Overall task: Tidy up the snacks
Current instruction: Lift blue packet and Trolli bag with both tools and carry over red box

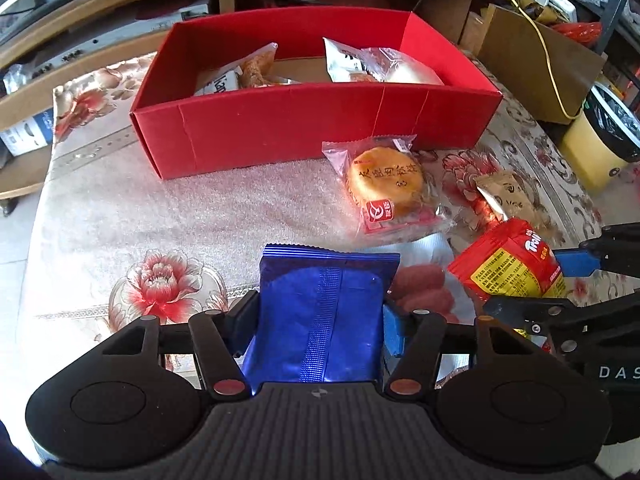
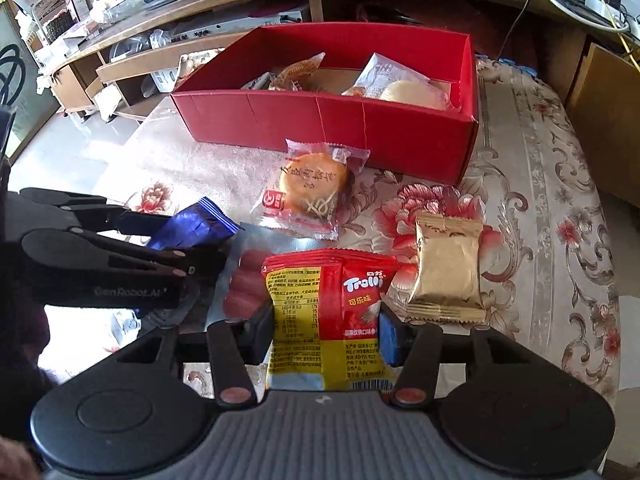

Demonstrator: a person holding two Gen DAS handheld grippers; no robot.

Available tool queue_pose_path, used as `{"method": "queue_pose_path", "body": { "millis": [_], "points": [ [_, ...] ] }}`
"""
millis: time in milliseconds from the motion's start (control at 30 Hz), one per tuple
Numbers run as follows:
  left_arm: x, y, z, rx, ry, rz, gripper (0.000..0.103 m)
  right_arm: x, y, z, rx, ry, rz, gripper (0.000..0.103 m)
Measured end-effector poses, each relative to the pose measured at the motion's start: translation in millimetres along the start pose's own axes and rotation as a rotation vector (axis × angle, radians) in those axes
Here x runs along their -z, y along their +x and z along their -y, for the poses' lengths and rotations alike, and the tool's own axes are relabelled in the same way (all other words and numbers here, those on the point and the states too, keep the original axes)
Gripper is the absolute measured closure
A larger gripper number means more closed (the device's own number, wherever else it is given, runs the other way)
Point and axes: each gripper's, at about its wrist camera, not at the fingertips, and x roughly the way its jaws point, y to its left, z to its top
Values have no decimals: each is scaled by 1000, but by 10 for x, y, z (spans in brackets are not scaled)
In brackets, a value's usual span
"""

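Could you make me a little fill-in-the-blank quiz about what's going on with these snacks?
1. The left hand-held gripper grips a ___ foil packet.
2. The right hand-held gripper grips a red and yellow ___ gummy bag.
3. The round pastry lies in front of the ___ box.

Missing words: blue; Trolli; red

I cannot see the lower end of the blue packet [image 1: 320, 316], because the body of my left gripper [image 1: 316, 320] covers it, and the red Trolli bag [image 2: 330, 316] is hidden the same way behind my right gripper [image 2: 326, 330]. The sausage pack [image 2: 244, 280] lies mostly under these two. The snacks inside the red box [image 2: 320, 120] are half hidden by its front wall, so I cannot tell what they are.
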Motion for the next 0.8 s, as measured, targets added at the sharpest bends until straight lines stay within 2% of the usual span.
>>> {"method": "queue_pose_path", "body": {
  "millis": [367,467,800],
  "points": [
    [-9,-210,66,-84,-40,66,36,-100,-182,-5,16,-4,66,51],
    [-97,-309,104,-109,-29,113,36,-179,-266,-10,9,1,104,50],
    [-401,-338,67,-101,-82,188,36,-507,-312,56,34,18,175,50]
  ]
}}
